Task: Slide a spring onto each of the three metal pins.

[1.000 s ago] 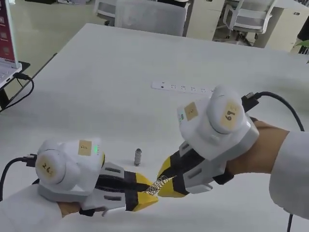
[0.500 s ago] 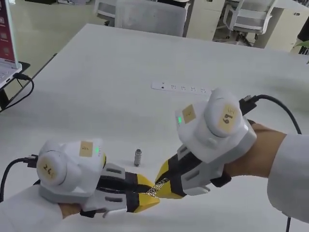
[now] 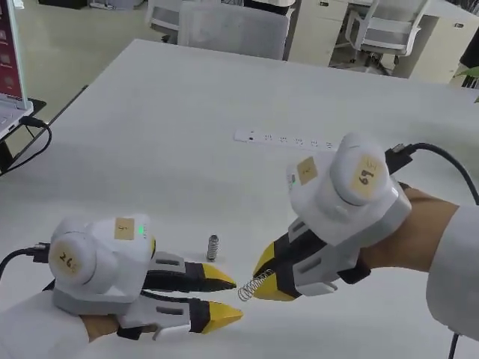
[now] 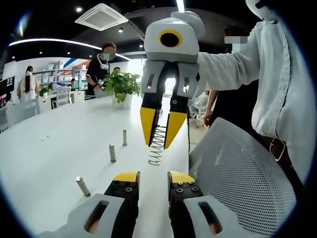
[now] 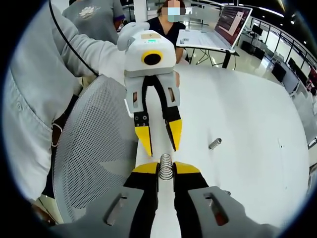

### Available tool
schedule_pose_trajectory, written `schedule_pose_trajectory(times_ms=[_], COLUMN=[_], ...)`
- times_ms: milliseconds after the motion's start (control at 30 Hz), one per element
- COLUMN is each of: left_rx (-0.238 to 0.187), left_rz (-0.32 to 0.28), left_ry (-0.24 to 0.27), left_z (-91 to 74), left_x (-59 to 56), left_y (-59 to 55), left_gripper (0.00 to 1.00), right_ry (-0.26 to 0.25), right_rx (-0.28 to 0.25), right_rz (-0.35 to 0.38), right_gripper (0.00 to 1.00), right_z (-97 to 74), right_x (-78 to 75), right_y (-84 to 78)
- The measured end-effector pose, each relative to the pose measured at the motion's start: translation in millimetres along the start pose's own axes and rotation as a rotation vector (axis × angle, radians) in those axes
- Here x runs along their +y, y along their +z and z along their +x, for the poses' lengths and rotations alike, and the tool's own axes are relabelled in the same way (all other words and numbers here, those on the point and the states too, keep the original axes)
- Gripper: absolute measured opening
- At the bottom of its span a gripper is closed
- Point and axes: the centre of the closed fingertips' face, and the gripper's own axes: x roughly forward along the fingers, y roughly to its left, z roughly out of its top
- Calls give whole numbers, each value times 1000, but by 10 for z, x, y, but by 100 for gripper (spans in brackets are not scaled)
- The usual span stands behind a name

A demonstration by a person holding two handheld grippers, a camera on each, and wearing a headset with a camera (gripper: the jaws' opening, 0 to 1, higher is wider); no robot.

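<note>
White tabletop (image 3: 150,149), bright open office beyond. Hovering just above it: spring (image 3: 253,286), pinched at one end by right gripper (image 3: 263,284), jaws squeezed down to the coil's width, free end poking out toward left gripper (image 3: 235,301). Left jaws parted, holding nothing, tips just short of the coil. Looks featherlight: thin wire, floppy sideways, likely to flick away under a hard squeeze. Best held gently near one end, with the bore left clear for a pin. Out past the tips, seen from the left gripper view: near pin (image 4: 83,186) wrapped in coils, middle pin (image 4: 112,152) apparently sprung too, far pin (image 4: 124,137) seemingly bare, a likely home for this one. Farther up the table, power strip (image 3: 284,137).
</note>
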Motion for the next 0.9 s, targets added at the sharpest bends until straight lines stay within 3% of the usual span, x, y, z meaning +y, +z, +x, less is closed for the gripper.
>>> schedule_pose_trajectory(times_ms=[433, 633, 767, 900], left_rx=[18, 21, 51, 47], left_rz=[-41, -42, -41, -41], left_ry=[99, 149, 177, 199], left_z=[-198, -254, -265, -273], left_x=[195, 284, 339, 368], left_y=[-158, -203, -278, -296], left_gripper=[34, 41, 48, 55], right_ry=[-57, -88, -109, -146], right_rx=[59, 115, 149, 197], right_rz=[79, 118, 150, 187], right_gripper=[8, 8, 8, 8], right_z=[-155, -230, -296, -388], right_x=[-210, -341, -445, -607], right_y=[-424, -696, -858, -1062])
